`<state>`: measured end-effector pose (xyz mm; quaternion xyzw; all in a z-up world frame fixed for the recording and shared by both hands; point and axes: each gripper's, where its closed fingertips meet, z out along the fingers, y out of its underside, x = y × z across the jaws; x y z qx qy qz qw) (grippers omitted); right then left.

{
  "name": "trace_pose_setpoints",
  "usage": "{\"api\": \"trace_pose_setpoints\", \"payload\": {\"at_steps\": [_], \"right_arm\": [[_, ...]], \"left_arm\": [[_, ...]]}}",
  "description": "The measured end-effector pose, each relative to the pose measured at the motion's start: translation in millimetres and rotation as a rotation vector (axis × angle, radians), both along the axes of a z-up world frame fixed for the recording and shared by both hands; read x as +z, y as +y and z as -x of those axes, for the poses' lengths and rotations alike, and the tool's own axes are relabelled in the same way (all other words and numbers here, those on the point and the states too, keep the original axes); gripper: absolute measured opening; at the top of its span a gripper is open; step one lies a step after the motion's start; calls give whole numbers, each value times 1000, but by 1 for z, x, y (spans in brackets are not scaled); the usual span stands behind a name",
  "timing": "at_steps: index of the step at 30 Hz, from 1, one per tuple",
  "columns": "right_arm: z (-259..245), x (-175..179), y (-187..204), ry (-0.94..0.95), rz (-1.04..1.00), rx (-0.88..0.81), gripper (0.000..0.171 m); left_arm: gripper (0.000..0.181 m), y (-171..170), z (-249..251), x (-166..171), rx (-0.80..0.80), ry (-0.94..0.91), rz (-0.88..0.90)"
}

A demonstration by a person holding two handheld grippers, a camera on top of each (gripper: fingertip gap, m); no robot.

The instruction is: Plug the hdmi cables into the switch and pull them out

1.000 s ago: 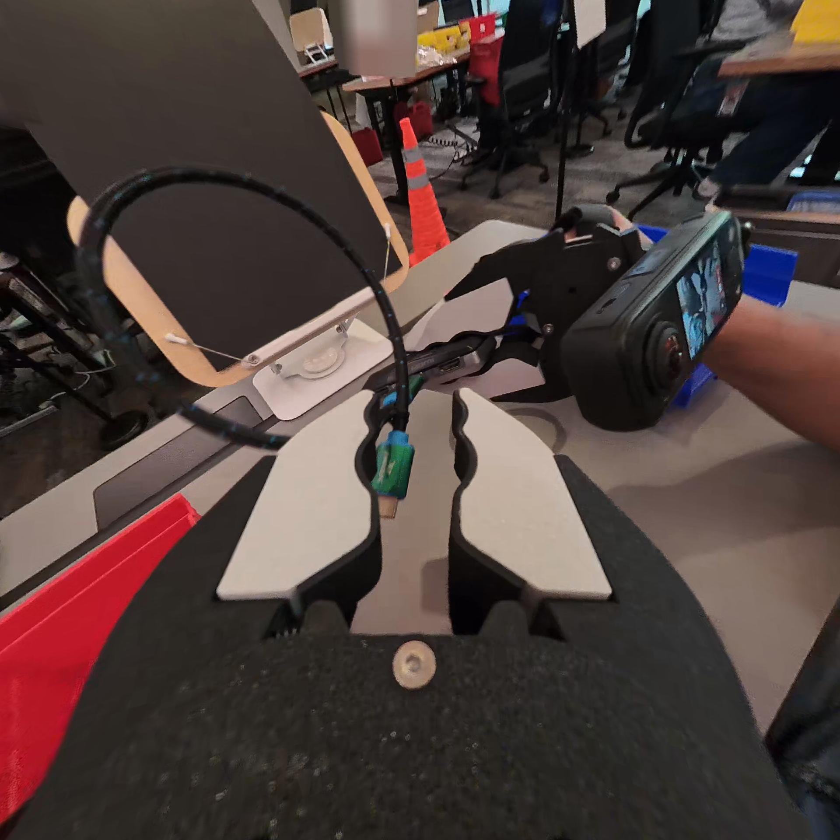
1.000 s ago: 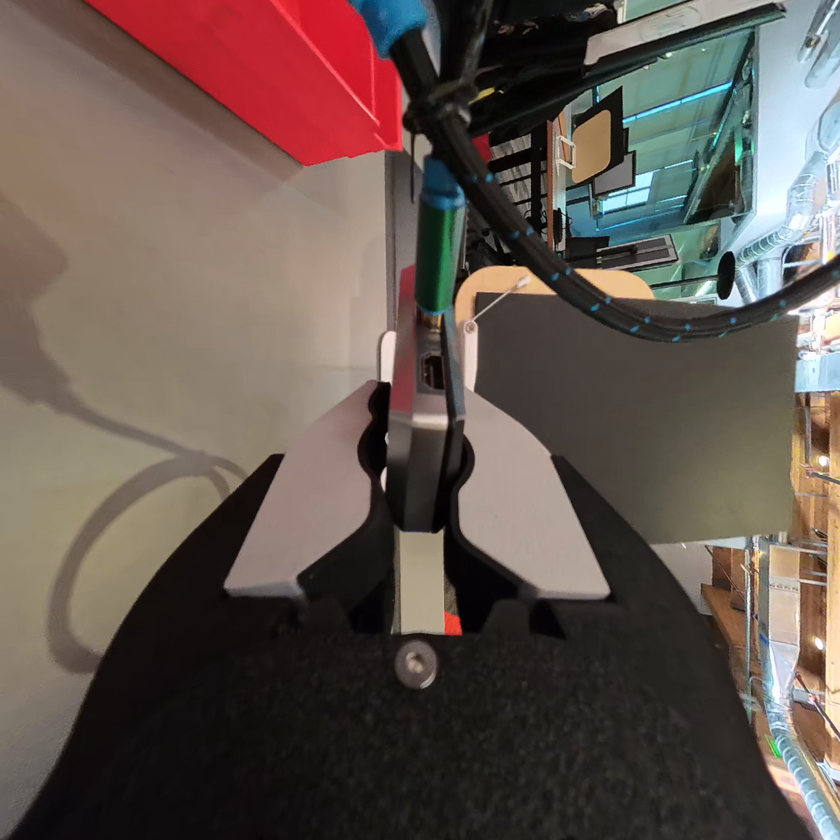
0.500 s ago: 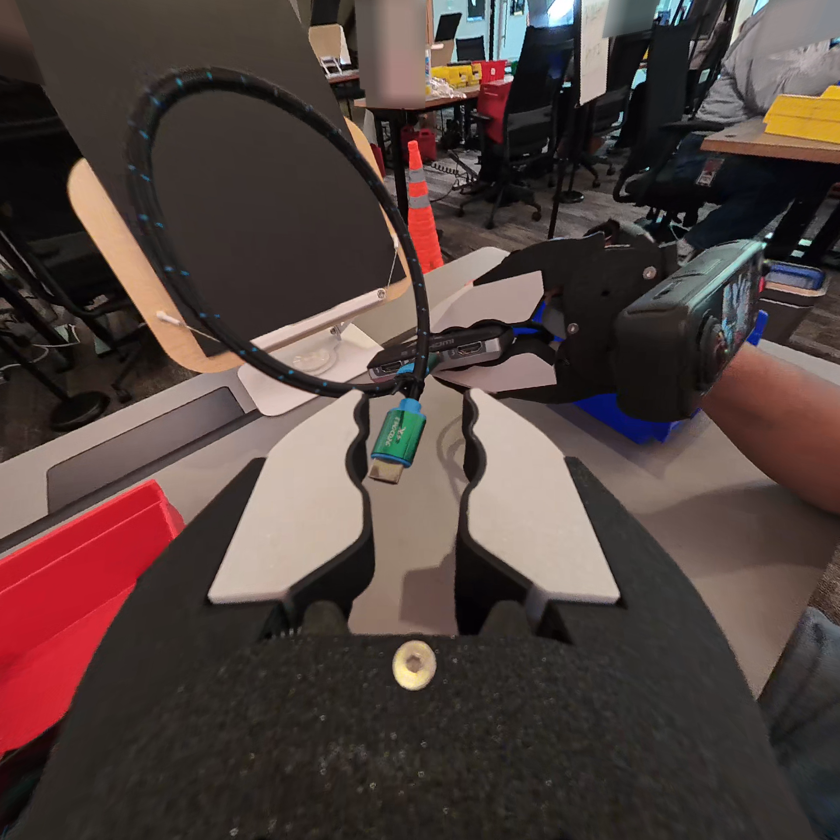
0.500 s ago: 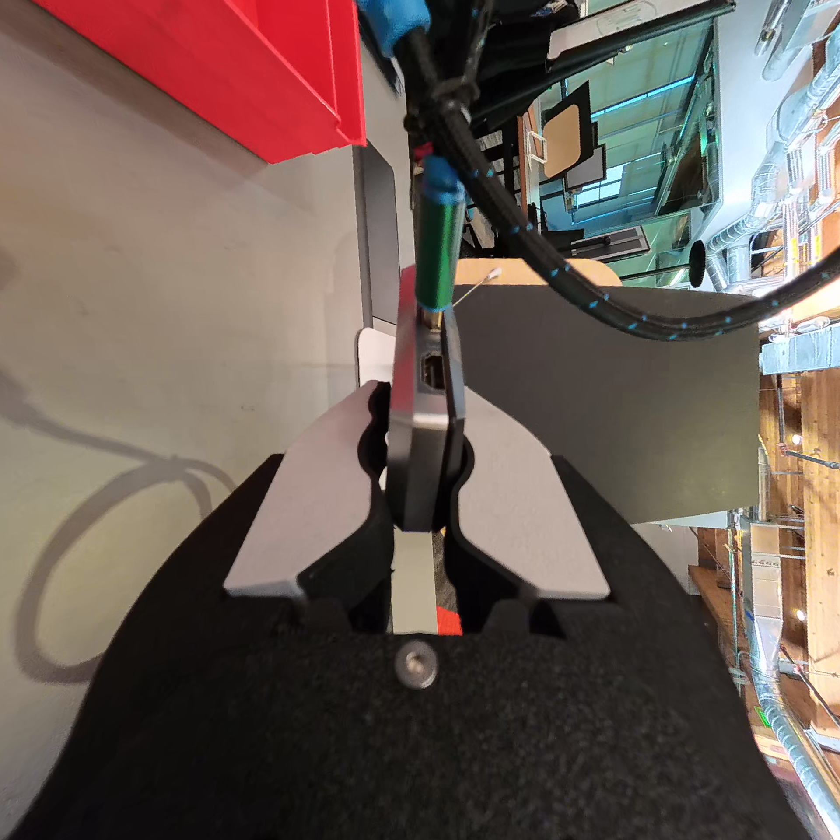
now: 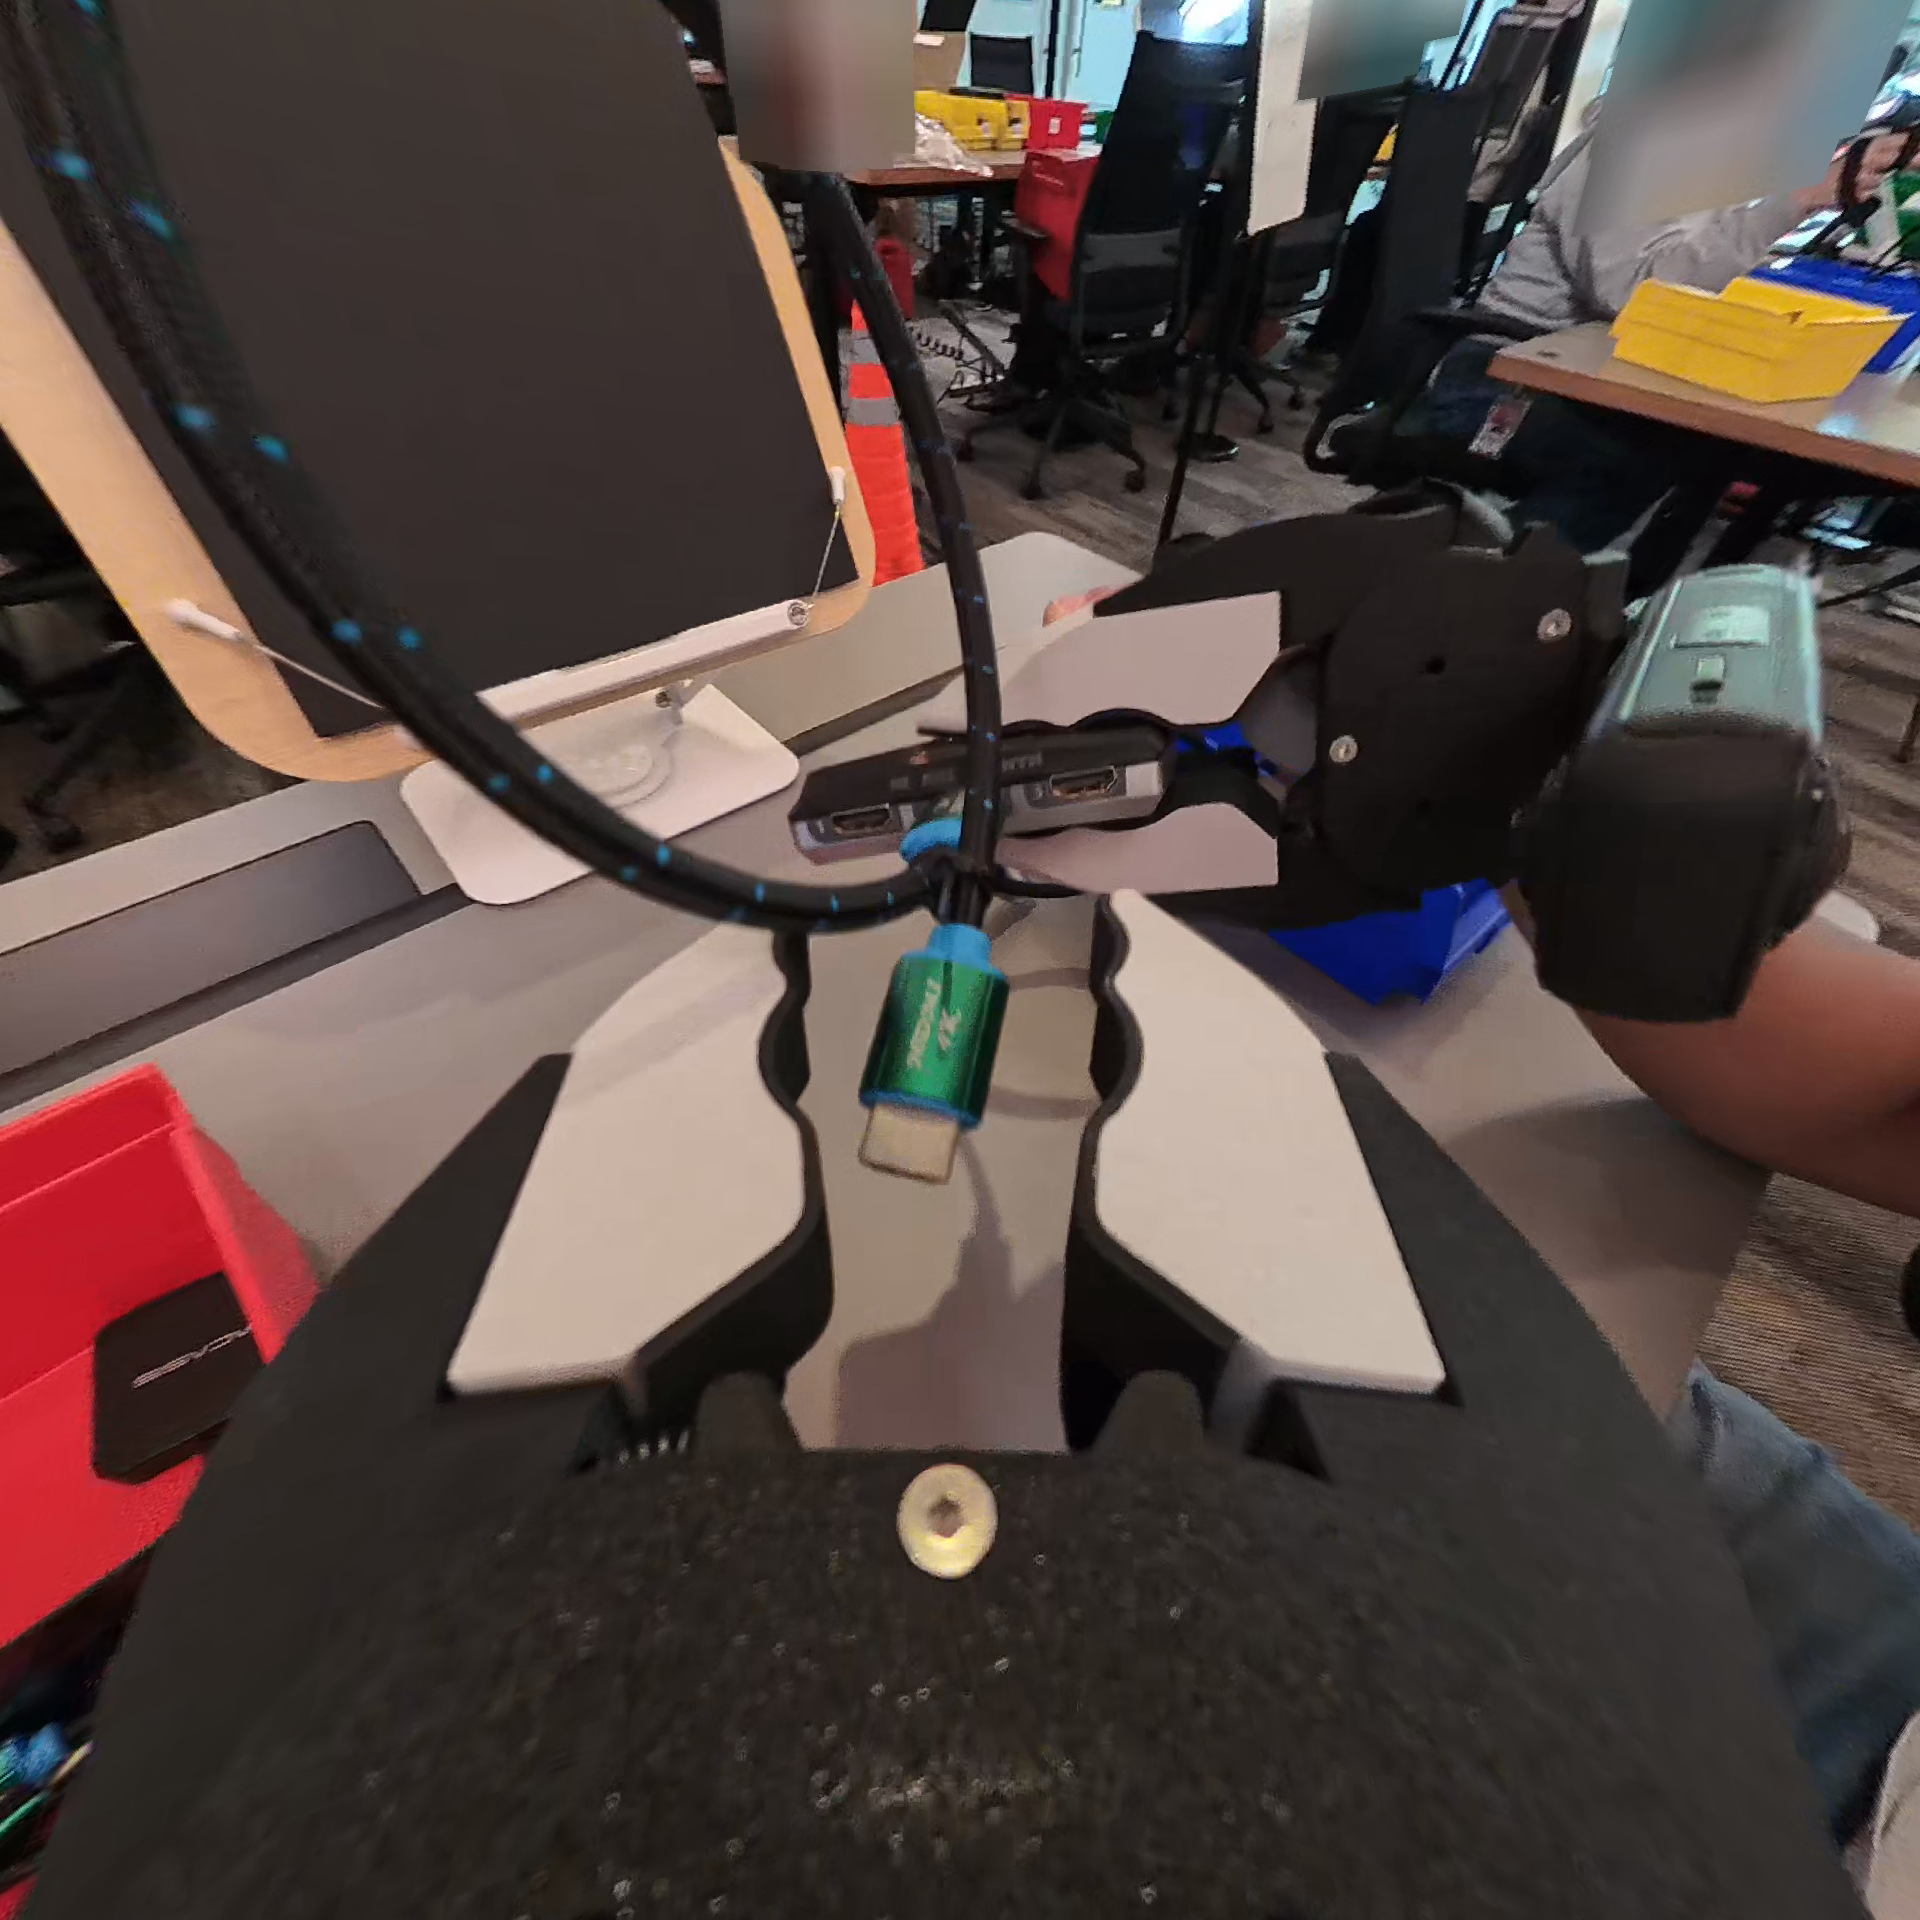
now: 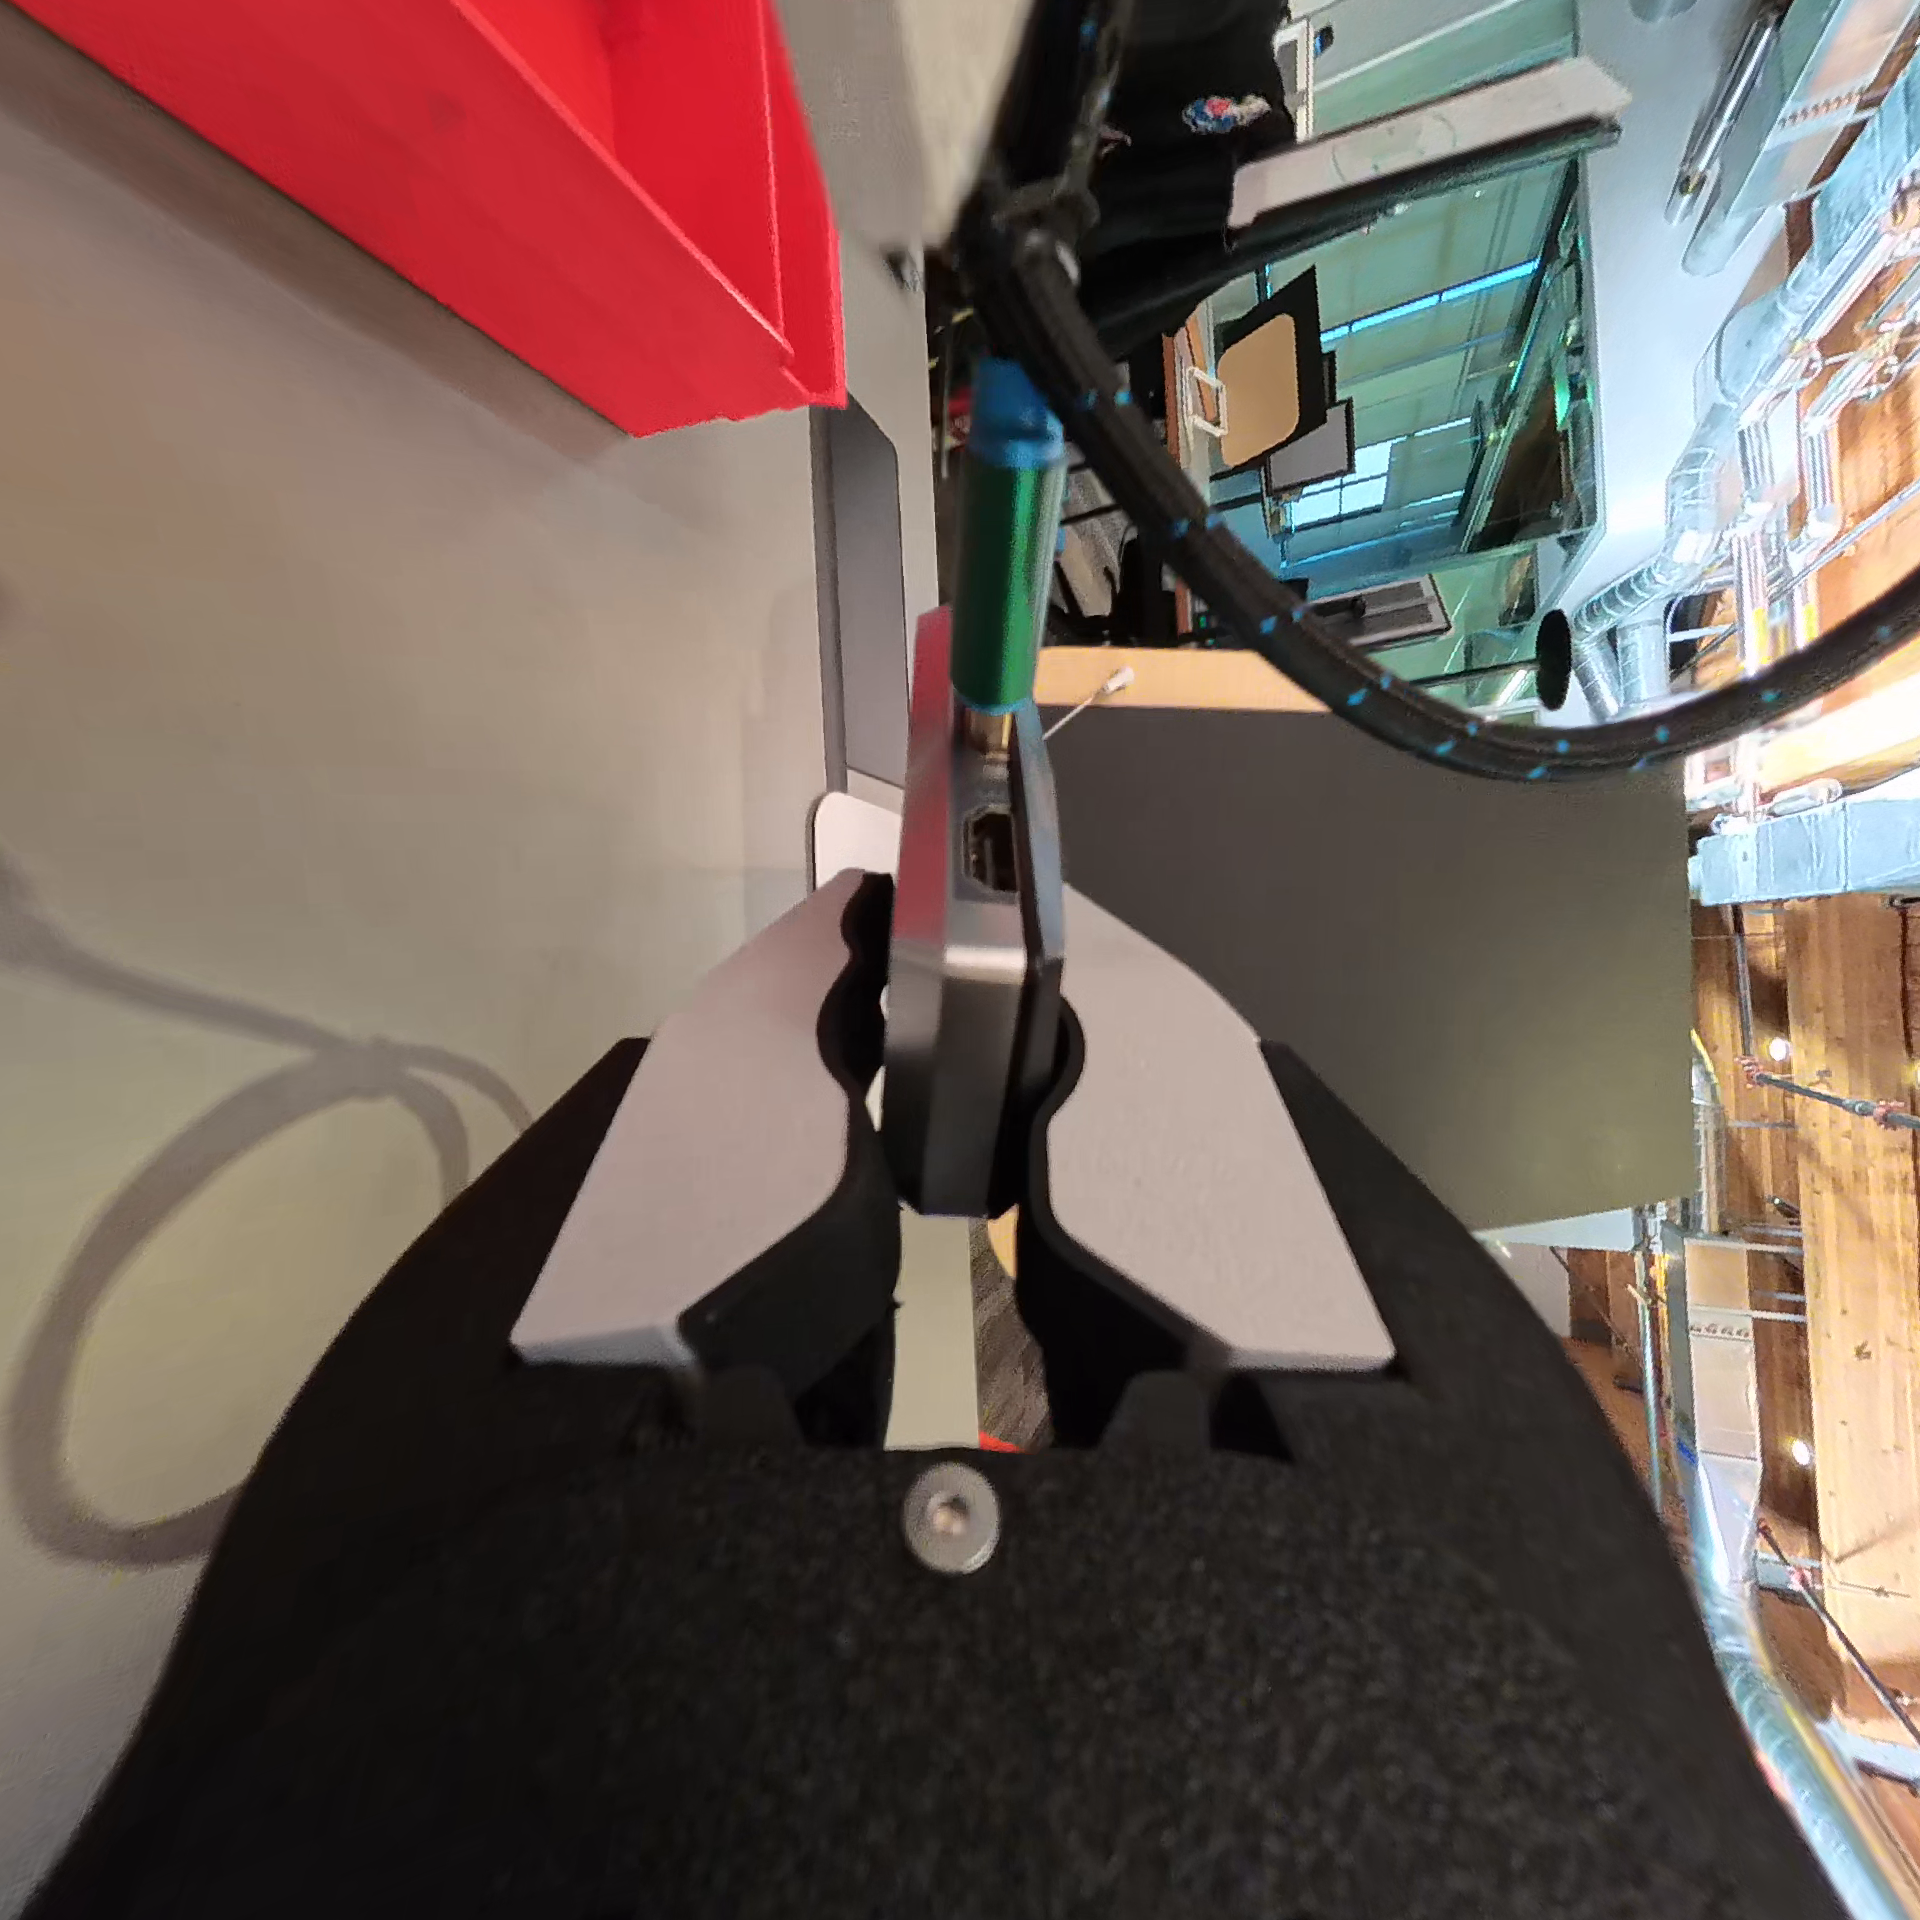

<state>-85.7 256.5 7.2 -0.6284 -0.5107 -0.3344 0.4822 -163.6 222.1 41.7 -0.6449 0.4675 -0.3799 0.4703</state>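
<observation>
Dangling plug (image 5: 933,1034), tip toward camera

Lettering on green HDMI plug (image 5: 934,1034), switch (image 5: 997,795), black box (image 5: 171,1387)

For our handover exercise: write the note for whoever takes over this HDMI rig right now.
Left gripper: open; the free green plug hangs between its fingers, ungripped.
Right gripper: shut on the switch.
Done: a second green plug looks seated in the switch.
Left: probably grip the free plug, push it into an empty port, then pull both out.
</observation>
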Motion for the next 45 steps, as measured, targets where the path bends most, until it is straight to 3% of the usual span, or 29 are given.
{"api": "trace_pose_setpoints", "payload": {"at_steps": [3, 6, 12, 32, 37, 45], "right_arm": [[12, -1, -3, -17, -16, 35, 24], [19, -2, -5, -37, -23, 47, 24], [21, 1, -8, -64, -59, 65, 24], [30, 16, -11, 77, -95, 72, 23], [28, 17, -11, 49, -105, 58, 23], [29, 9, -10, 69, -53, 77, 23]], "left_arm": [[43, 0, -2, -5, -31, -6, 47], [20, -4, -2, -8, -67, -15, 86], [19, -6, -1, -6, -35, 44, -34], [20, -9, -1, 14, 128, -177, -167], [20, -8, -3, 12, 170, -211, -188], [20, -4, -7, 9, 111, -245, -85]]}}
